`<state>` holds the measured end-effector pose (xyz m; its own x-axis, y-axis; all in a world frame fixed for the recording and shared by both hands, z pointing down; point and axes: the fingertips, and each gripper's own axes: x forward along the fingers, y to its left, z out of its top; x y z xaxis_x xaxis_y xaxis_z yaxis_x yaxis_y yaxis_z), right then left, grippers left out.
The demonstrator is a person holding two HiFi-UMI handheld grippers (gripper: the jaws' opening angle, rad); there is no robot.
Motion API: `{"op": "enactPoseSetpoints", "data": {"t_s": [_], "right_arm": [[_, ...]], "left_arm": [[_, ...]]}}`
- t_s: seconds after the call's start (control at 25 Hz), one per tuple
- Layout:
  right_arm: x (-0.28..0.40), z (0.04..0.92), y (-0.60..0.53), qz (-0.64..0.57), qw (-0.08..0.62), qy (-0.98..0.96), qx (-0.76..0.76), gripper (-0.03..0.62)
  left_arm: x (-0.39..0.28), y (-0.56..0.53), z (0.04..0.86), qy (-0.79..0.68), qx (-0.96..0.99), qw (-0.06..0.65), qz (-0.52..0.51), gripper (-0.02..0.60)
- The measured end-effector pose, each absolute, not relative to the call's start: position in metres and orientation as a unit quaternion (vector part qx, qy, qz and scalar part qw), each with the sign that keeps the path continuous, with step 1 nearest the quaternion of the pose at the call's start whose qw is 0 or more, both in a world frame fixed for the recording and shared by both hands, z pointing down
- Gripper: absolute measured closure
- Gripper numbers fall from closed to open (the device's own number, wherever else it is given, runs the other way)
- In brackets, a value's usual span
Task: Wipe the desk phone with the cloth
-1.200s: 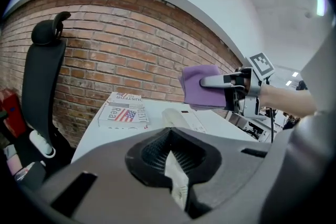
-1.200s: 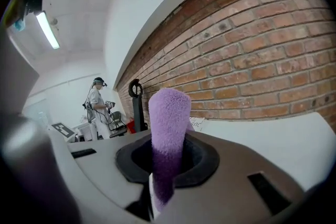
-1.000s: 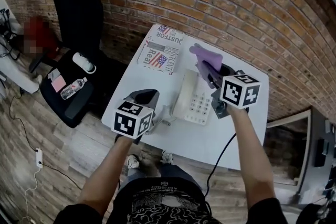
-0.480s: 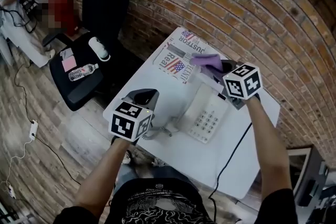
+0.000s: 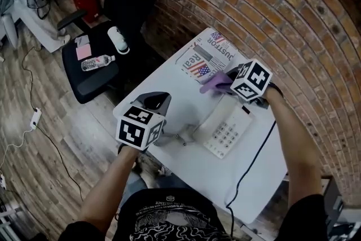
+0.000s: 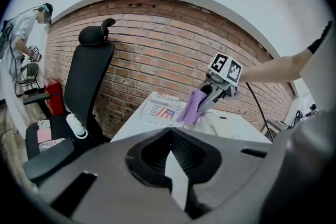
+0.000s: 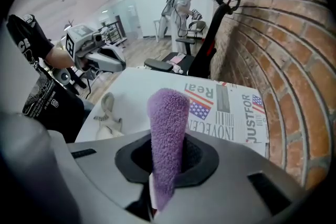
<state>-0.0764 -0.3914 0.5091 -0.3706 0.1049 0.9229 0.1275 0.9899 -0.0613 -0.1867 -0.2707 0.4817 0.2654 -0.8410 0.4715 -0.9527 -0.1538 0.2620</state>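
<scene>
1. Since half a second ago the right tongs (image 5: 224, 85) have come down. The purple cloth (image 5: 212, 83), then held high over the far end of the desk phone (image 5: 227, 128), now hangs low at the phone's far corner, just beside the newspaper (image 5: 206, 56).
2. The right tongs are clamped on the cloth, which stands up between the jaws in the right gripper view.
3. Wiping looks about to begin. Whether cloth and phone already touch cannot be told.
4. The phone lies mid-tabletop (image 5: 259, 166), with its coiled cord (image 5: 172, 137) trailing toward the left tongs (image 5: 157, 101).
5. The left tongs are closed on nothing and have barely shifted, staying by the tabletop's near-left edge.
</scene>
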Motion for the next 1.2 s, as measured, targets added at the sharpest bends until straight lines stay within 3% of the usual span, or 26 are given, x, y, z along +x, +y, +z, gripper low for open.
{"op": "enactPoseSetpoints", "data": {"t_s": [0.36, 1.2], "right_arm": [[-0.081, 0.533, -0.363, -0.050, 0.635, -0.757, -0.147, 0.549], [-0.097, 0.538, -0.298, -0.029, 0.659, -0.737, -0.145, 0.549]], "left_arm": [[-0.196, -0.256, 0.484, -0.611, 0.739, 0.265, 0.101, 0.575], [-0.209, -0.236, 0.474, -0.572, 0.773, 0.258, 0.101, 0.575]]}}
